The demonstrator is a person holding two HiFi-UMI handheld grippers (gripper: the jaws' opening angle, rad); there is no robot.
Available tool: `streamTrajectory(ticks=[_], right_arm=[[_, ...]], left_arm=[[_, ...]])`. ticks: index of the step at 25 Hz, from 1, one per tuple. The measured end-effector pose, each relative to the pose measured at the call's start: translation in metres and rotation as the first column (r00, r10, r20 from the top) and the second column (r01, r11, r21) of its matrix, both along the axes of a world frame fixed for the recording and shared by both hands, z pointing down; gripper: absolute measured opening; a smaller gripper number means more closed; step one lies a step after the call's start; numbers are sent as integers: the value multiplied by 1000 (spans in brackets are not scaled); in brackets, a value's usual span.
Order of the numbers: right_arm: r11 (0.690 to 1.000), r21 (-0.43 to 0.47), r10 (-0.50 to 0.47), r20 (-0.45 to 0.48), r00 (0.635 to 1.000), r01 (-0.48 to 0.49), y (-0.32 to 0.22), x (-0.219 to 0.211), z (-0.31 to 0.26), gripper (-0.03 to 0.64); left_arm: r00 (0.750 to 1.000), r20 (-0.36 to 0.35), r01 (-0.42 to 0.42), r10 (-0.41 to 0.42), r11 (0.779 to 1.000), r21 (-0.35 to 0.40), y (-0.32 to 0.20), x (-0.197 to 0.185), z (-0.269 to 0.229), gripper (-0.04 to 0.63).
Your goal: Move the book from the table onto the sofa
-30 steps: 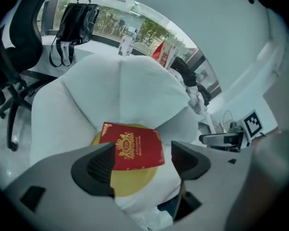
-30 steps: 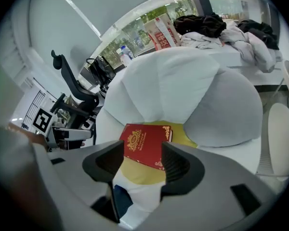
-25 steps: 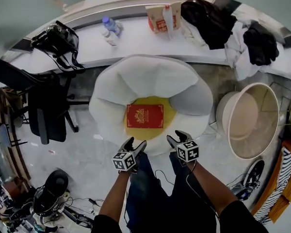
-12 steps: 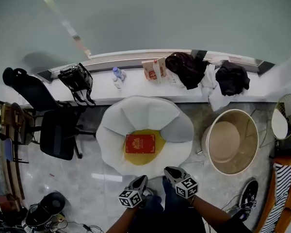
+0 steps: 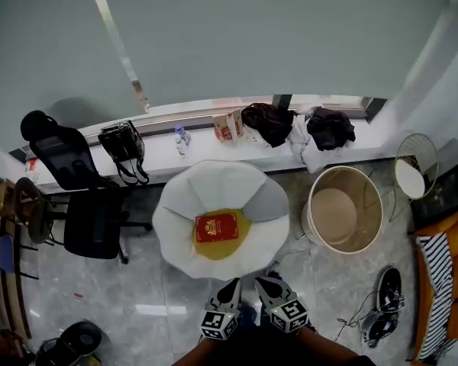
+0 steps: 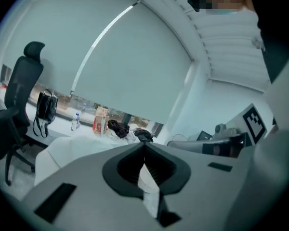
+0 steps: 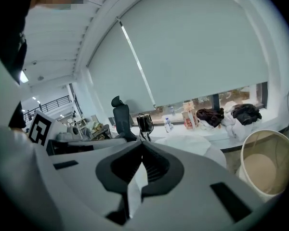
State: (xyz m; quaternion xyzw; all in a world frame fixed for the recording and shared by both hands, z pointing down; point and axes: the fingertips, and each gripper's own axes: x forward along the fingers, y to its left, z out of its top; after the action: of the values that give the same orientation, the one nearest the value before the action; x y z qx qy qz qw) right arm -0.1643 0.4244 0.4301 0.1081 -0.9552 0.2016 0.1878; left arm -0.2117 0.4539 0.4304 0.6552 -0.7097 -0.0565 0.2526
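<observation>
- the book [image 5: 217, 227] lies in the middle of the sofa [image 5: 214, 185]
- the ledge [image 5: 162, 157] runs behind the sofa, with a bag [image 5: 122, 142] and a bottle [image 5: 182, 137] on it
- the office chair [image 5: 91, 221] stands left of the sofa, the round tub [image 5: 364, 194] right of it

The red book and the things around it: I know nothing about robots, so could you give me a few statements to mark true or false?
1. The red book lies on the yellow middle of the white sofa. True.
2. The left gripper holds the book. False: its jaws are shut on nothing, and it is well apart from the book.
3. The right gripper has its jaws wide open. False: they are shut and hold nothing.
4. In the head view, a black office chair stands left of the sofa. True.
5. The water bottle stands in the round beige tub. False: it stands on the window ledge.
</observation>
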Motion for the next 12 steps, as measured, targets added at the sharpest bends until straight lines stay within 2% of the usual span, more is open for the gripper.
streamTrajectory(ticks=[3,7,12], right_arm=[[996,94,-8,39,999,5,9,15,-45,15],[970,242,-36,125,992,5,0,23,-100,15],[947,321,-29,179,983,-31,0,30,-133,15]], left_arm=[[996,84,7,-11,999,50,14,27,-40,15],[985,145,85,-94,994,67,14,43,-78,15],[959,220,156,-181,980,127,19,46,-107,15]])
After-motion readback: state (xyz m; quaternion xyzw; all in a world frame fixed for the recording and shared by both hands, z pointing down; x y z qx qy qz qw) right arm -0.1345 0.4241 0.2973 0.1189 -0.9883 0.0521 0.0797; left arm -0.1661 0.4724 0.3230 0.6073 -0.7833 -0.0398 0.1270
